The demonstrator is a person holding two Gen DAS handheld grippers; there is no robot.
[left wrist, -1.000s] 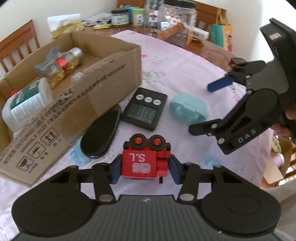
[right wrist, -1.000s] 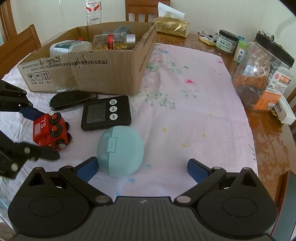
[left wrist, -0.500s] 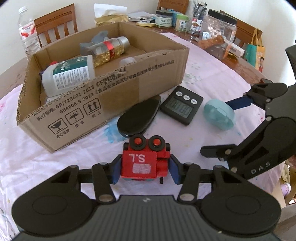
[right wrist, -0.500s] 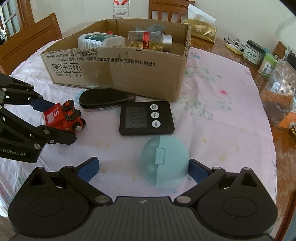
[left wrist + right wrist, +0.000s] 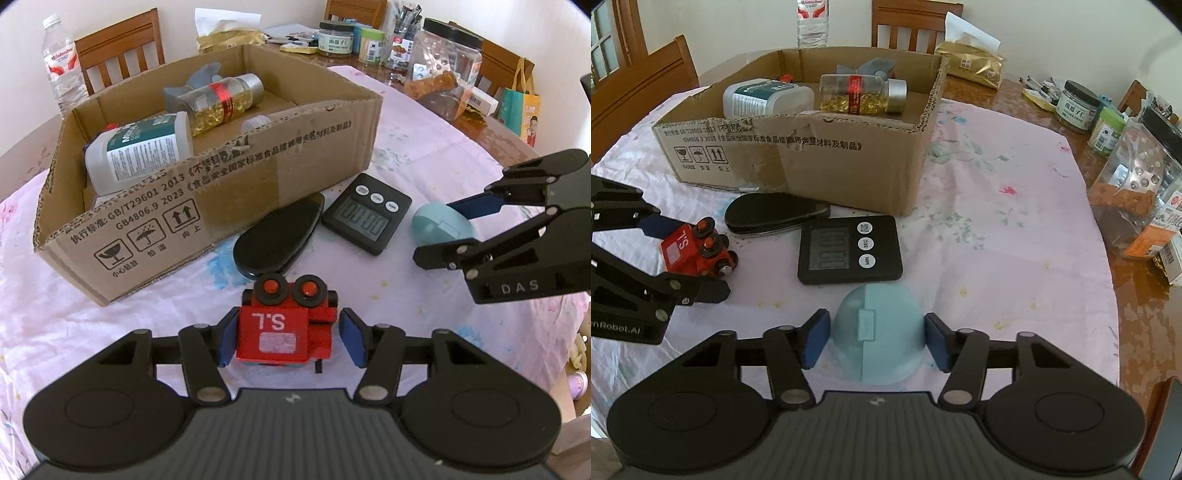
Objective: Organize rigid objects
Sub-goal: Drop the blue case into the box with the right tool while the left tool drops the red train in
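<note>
My left gripper (image 5: 288, 338) is shut on a red toy train (image 5: 286, 325) marked "S.L" and holds it above the tablecloth in front of the cardboard box (image 5: 221, 184); the train also shows in the right wrist view (image 5: 696, 251). My right gripper (image 5: 873, 341) has its jaws closed in around a light blue egg-shaped case (image 5: 877, 332), both pads touching its sides; the case also shows in the left wrist view (image 5: 439, 225). The box (image 5: 820, 147) holds a white bottle (image 5: 144, 151), a capsule jar (image 5: 221, 103) and a grey item.
A black digital timer (image 5: 849, 249) and a black oval case (image 5: 775, 218) lie between the grippers and the box. Jars, a plastic canister (image 5: 1137, 177) and packets crowd the bare wooden table at the right. Chairs and a water bottle (image 5: 62, 62) stand behind.
My right gripper moved left over the blue case and closed its jaws onto it. My left gripper, still holding the train, swung toward the box's front.
</note>
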